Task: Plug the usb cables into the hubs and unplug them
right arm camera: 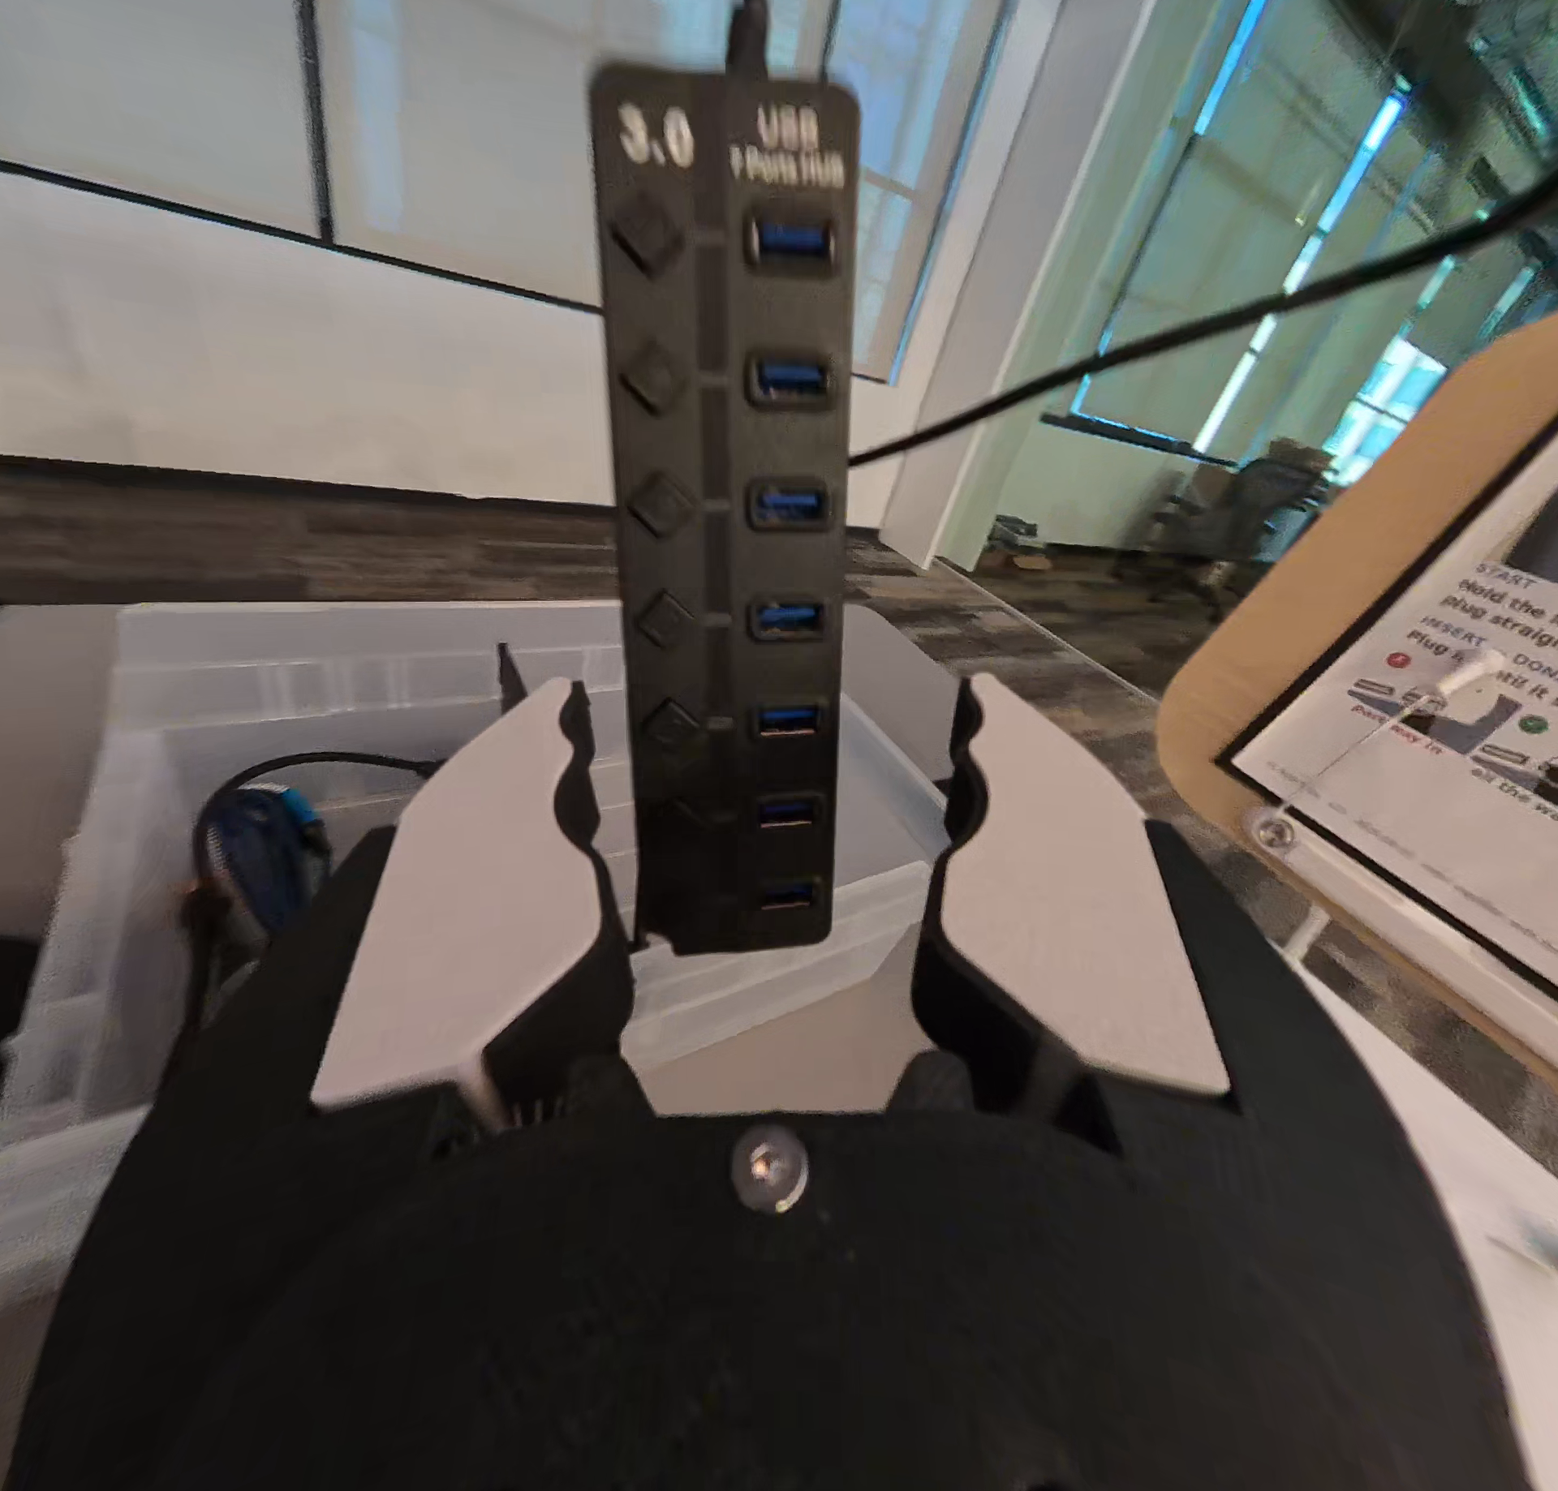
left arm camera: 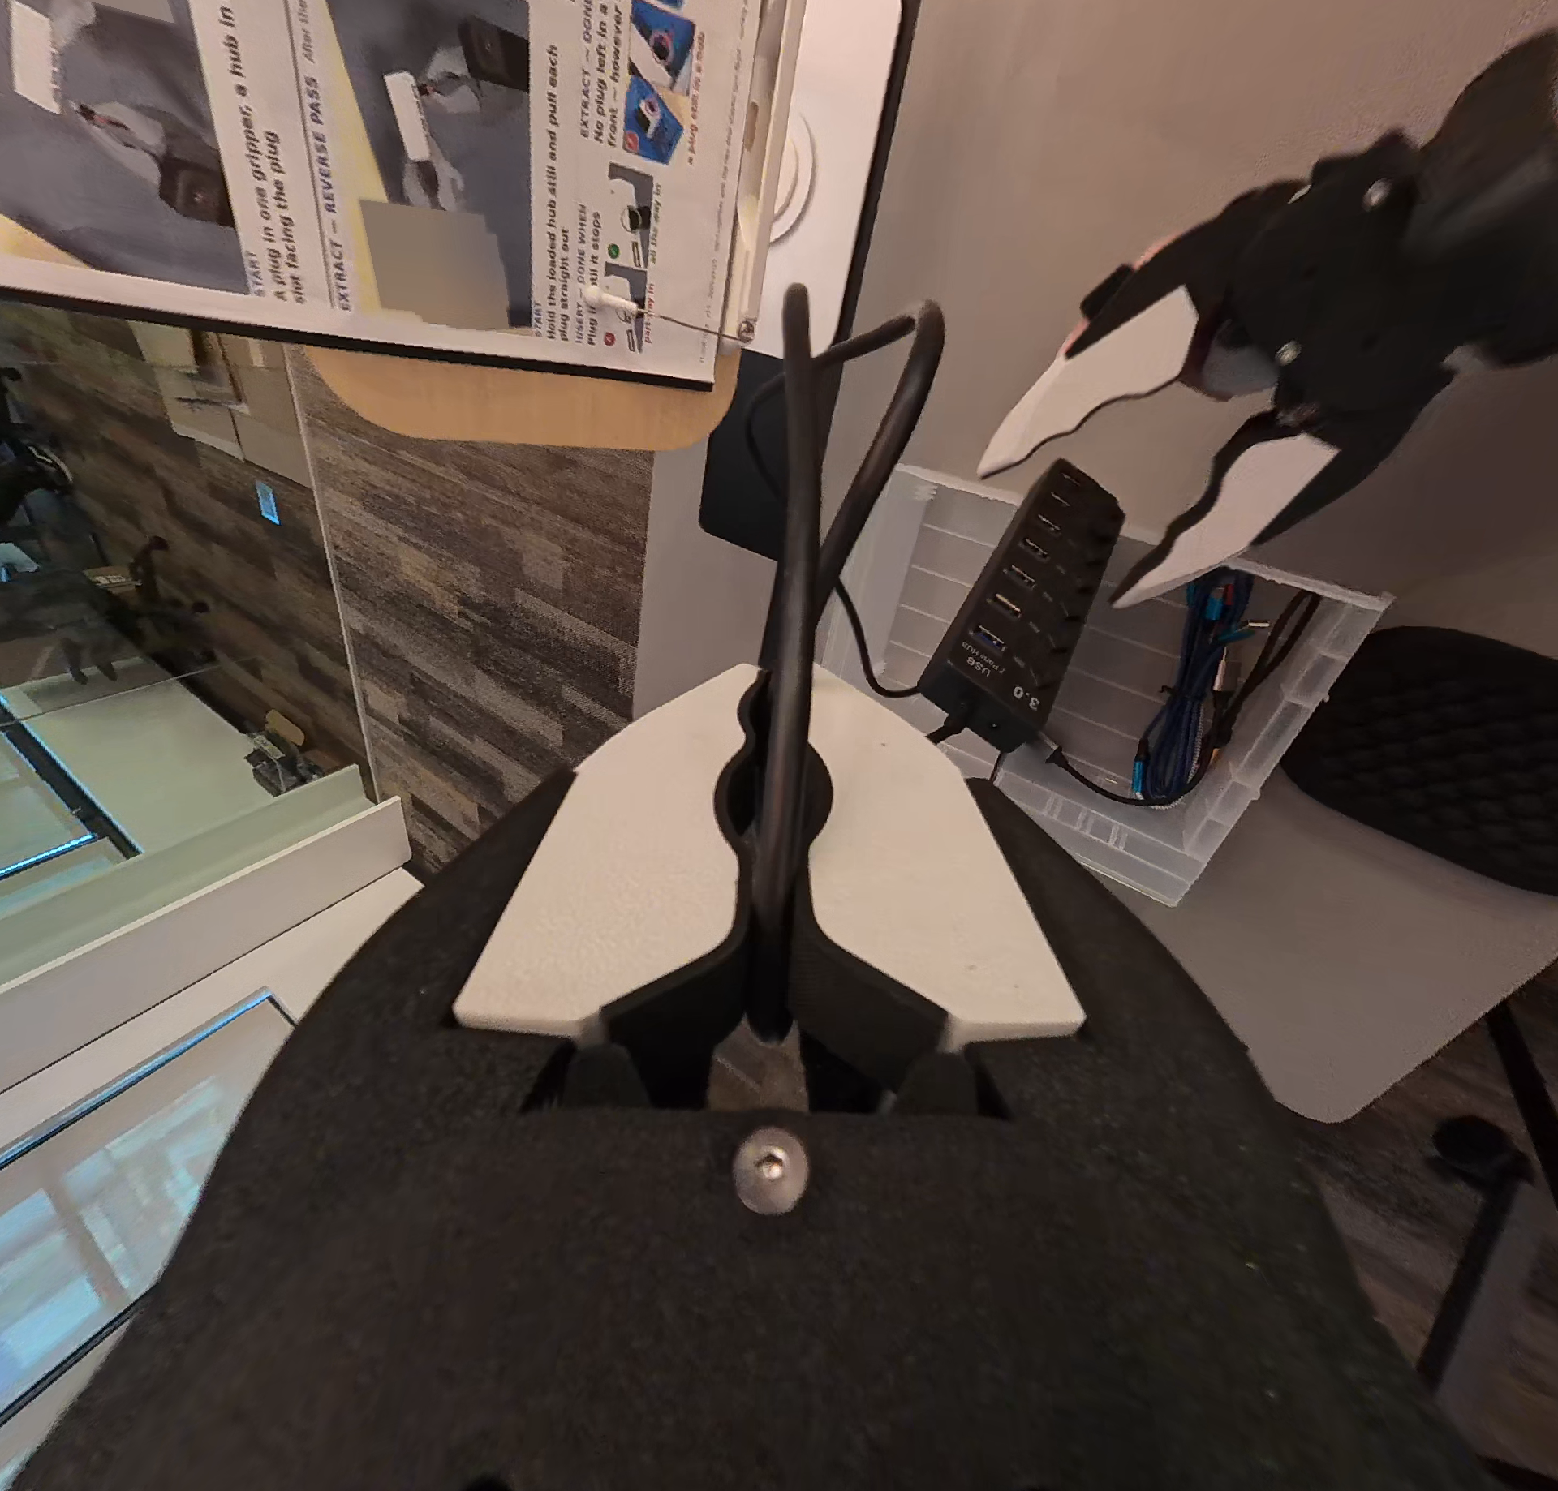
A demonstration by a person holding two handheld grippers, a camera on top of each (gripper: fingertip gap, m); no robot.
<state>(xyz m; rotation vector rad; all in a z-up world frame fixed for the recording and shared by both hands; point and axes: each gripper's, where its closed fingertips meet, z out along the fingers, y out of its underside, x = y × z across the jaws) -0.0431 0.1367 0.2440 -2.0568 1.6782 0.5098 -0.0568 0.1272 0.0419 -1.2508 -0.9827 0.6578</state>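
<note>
My left gripper [left arm camera: 780, 692] is shut on a black USB cable [left arm camera: 797, 523]. The cable rises from between the white fingers and loops back down toward the bin. A long black USB hub [left arm camera: 1024, 599] with a row of blue ports leans upright in a clear plastic bin [left arm camera: 1121, 844]. My right gripper [left arm camera: 1054, 532] shows open in the left wrist view, just above the hub's top end. In the right wrist view the right gripper [right arm camera: 771, 700] is open around the lower part of the hub [right arm camera: 733, 481]. All the hub's ports look empty. Its left finger [right arm camera: 489, 860] is close beside it.
A bundle of blue and black cables [left arm camera: 1189, 692] lies in the bin's right part and shows in the right wrist view [right arm camera: 261, 844]. A printed instruction sheet on a wooden board [left arm camera: 405, 144] stands to the left. A dark round seat [left arm camera: 1433, 759] is to the right. One gripper's finger ends stand about 20 cm off the other's.
</note>
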